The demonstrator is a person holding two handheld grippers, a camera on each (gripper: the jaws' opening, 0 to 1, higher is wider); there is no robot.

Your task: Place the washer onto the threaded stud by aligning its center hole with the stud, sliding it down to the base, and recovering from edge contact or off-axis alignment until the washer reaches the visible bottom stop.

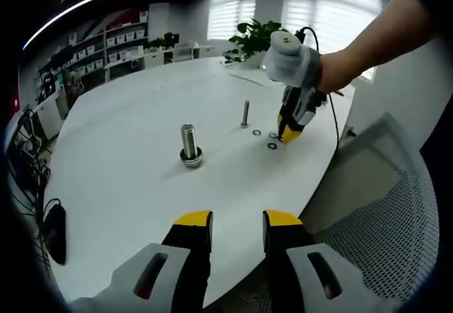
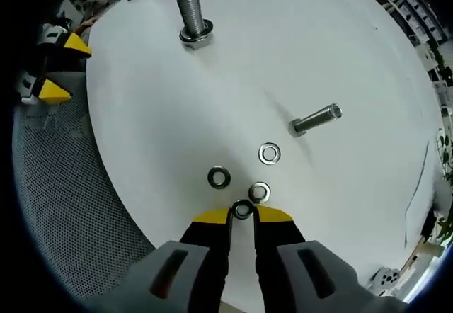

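Observation:
A thick threaded stud (image 1: 189, 141) (image 2: 192, 10) stands upright on the white table (image 1: 127, 157) (image 2: 340, 51), with a nut-like base around its foot. My right gripper (image 2: 243, 215), seen from the left gripper view as (image 1: 289, 134), points down at the table and is shut on a small steel washer (image 2: 243, 209) lying flat between its yellow tips. Three more washers (image 2: 219, 178) (image 2: 260, 192) (image 2: 269, 154) lie just beyond it. My left gripper (image 1: 238, 221) hovers open over the near table edge with nothing between its jaws, and it appears in the right gripper view as (image 2: 56, 69).
A slim bolt (image 1: 245, 112) (image 2: 315, 120) stands upright near the loose washers (image 1: 257, 132). A grey mesh chair (image 1: 382, 207) (image 2: 64, 207) sits by the table edge. A person's arm (image 1: 368, 44) holds the right gripper. A dark object (image 1: 54, 231) lies at the table's left edge.

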